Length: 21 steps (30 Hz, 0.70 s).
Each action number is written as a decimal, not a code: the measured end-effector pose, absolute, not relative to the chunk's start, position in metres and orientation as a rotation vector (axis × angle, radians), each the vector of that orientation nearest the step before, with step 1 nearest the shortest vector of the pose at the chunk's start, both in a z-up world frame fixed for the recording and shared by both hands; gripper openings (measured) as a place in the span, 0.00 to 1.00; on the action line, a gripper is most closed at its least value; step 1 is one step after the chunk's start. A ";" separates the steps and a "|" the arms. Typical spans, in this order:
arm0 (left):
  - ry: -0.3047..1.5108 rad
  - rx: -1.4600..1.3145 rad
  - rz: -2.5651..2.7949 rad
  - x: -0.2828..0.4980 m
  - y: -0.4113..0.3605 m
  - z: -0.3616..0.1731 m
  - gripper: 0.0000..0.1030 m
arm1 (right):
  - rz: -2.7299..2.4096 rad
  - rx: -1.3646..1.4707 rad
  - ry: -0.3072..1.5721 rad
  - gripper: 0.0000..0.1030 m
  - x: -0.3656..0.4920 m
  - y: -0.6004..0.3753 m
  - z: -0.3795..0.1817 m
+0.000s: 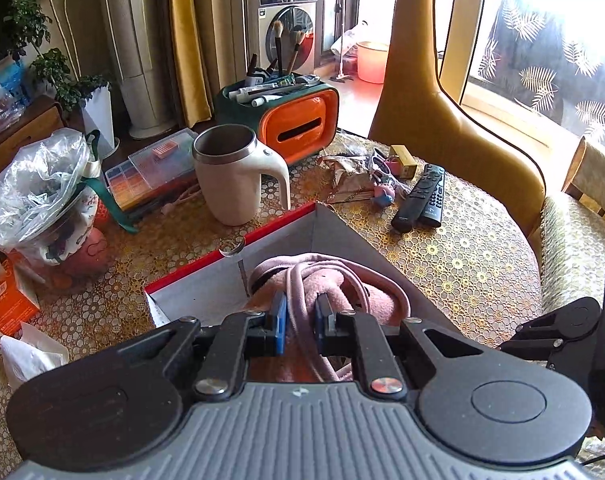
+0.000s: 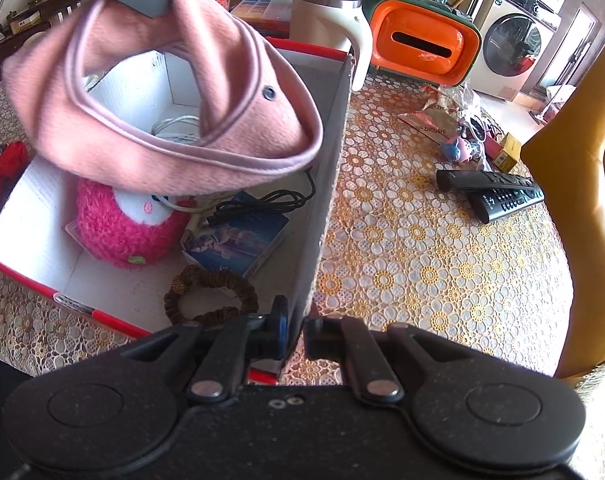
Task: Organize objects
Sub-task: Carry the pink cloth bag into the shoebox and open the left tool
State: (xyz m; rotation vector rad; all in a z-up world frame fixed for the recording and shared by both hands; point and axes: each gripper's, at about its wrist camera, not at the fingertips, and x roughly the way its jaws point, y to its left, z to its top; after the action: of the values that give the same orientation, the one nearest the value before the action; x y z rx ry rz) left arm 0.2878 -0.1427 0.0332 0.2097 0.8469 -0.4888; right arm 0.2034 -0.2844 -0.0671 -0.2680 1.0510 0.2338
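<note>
My left gripper (image 1: 300, 320) is shut on a pink fabric hat (image 1: 330, 288) and holds it over the open white box with a red rim (image 1: 206, 280). In the right wrist view the hat (image 2: 150, 92) hangs above the box (image 2: 330, 160). The box holds a pink plush toy (image 2: 122, 228), a blue booklet (image 2: 238, 240), a black cable (image 2: 262, 200), a white cable and a brown scrunchie (image 2: 210, 296). My right gripper (image 2: 296, 332) is shut on the box's near side wall.
On the lace-covered table stand a cream mug (image 1: 234, 176), an orange and green organiser with pens (image 1: 286, 116), two black remotes (image 1: 422, 196), small toys and wrappers (image 1: 374, 176), a plastic compartment case (image 1: 150, 168) and a bagged item (image 1: 42, 200). A mustard chair (image 1: 442, 100) stands at the far edge.
</note>
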 end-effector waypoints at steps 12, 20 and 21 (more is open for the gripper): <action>0.942 0.258 -0.449 0.315 -0.160 -0.024 0.13 | 0.243 -0.252 1.056 0.06 0.204 -0.287 -0.068; 1.000 0.265 -0.462 0.319 -0.160 -0.047 0.13 | 0.241 -0.249 1.059 0.06 0.204 -0.288 -0.068; 1.002 0.272 -0.461 0.319 -0.160 -0.049 0.13 | 0.240 -0.249 1.059 0.06 0.204 -0.287 -0.068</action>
State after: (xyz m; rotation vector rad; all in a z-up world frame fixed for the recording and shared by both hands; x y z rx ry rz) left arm 0.3186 -0.1602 -0.0486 0.2717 1.0021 -0.4610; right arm 0.2037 -0.2875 -0.0677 -0.2485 1.0589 0.2399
